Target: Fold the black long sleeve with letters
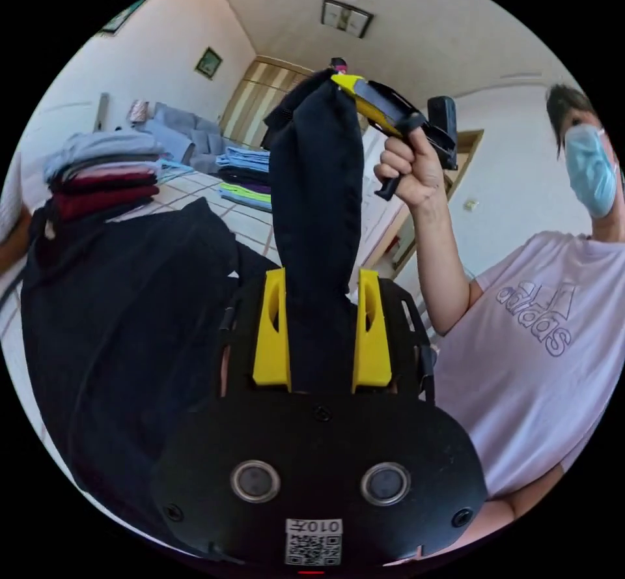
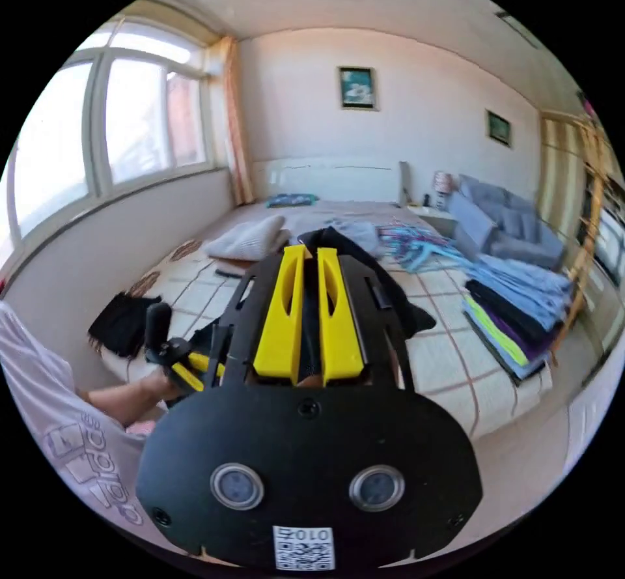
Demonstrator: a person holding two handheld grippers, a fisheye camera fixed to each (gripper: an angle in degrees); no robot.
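The black long sleeve [image 1: 117, 318] hangs in the air, its bulk drooping at the left of the left gripper view. A thick band of it [image 1: 317, 175] runs taut between both grippers. My left gripper [image 1: 320, 273] is shut on the lower end of that band. A hand holds my right gripper [image 1: 345, 81] higher up, shut on the band's top end. In the right gripper view, the right gripper [image 2: 311, 252] has its yellow jaws nearly together with black cloth [image 2: 397, 309] pinched between them and spilling past. The left gripper [image 2: 177, 359] sits low left in a hand. No letters show.
A person in a pale T-shirt [image 1: 540, 357] stands close at the right. The bed [image 2: 449, 357] carries a stack of folded clothes [image 2: 514, 312], hangers [image 2: 416, 240], a white folded item [image 2: 247, 239] and a dark cloth [image 2: 124, 325]. Another folded pile [image 1: 104, 178] sits beside the garment.
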